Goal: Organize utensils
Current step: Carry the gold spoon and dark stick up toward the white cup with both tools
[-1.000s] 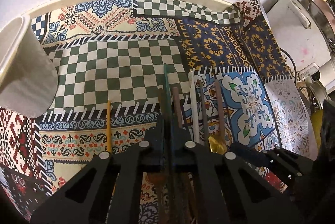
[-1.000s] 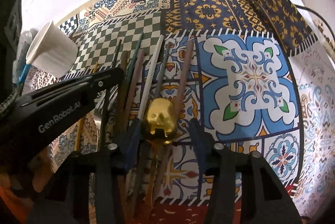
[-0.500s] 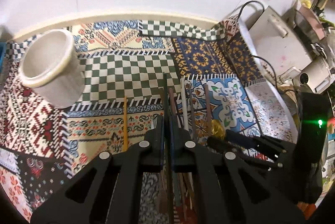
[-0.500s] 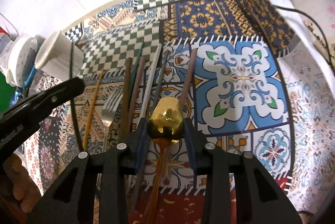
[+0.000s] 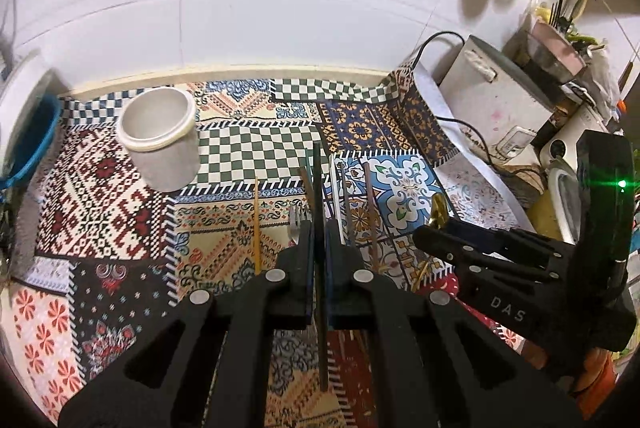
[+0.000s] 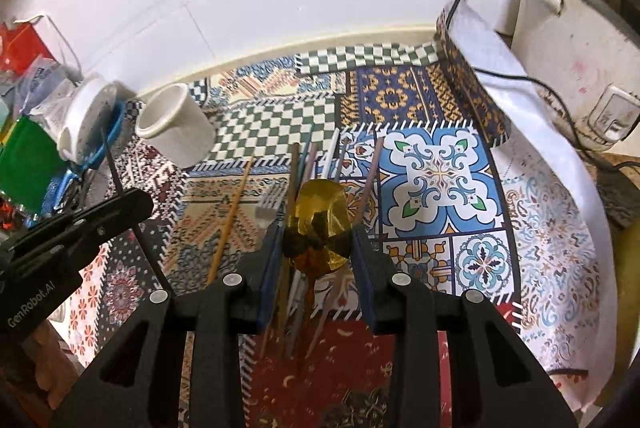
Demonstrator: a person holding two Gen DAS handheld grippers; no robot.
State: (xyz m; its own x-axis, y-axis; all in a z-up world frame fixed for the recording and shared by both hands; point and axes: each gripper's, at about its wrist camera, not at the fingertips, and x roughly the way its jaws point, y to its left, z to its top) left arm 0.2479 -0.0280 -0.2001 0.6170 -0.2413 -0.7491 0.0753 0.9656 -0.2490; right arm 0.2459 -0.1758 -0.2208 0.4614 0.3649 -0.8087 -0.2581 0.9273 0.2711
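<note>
My left gripper [image 5: 318, 240] is shut on a thin dark chopstick [image 5: 318, 184] that it holds above the patterned cloth [image 5: 104, 188]. My right gripper [image 6: 316, 244] is shut on the bowl of a gold spoon [image 6: 320, 216], also held off the cloth. On the cloth below lie a fork [image 6: 270, 206], a yellow chopstick [image 6: 232, 216] and several more chopsticks [image 6: 370, 176]. A white cup [image 5: 160, 136] stands upright at the back left, away from both grippers. The right gripper [image 5: 436, 224] shows in the left wrist view, and the left gripper [image 6: 132, 200] in the right wrist view.
A white appliance [image 6: 572, 40] with a black cable stands at the right on the cloth's folded edge. A blue-rimmed container [image 5: 32, 144] and other clutter crowd the far left. The white tiled wall [image 5: 240, 8] runs behind the cloth.
Both grippers have risen from the cloth. The left carries the dark chopstick up. The right closed on the gold spoon and lifted it. The white cup now shows whole.
</note>
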